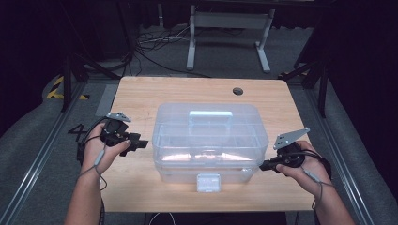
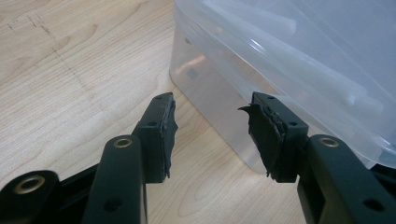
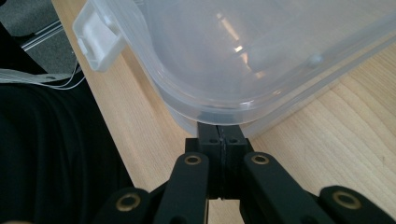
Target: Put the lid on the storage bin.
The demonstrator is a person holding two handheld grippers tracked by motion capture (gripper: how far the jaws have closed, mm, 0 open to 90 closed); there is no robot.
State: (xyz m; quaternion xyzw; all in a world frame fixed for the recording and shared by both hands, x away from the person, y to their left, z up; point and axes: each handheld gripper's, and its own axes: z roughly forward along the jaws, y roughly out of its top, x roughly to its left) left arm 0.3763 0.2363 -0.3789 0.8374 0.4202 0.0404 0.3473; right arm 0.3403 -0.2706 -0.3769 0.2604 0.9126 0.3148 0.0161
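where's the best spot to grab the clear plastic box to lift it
Probably the flat carry handle on top of the clear plastic box, taken from straight above. The handle lies centred on the lid, so the box should hang level. The smooth, rounded side walls look too wide for either hand-held gripper. The white latch on the near side is small and off-centre.

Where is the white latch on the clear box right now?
In the high view the latch sits mid-front on the box, nearest the person, between both grippers.
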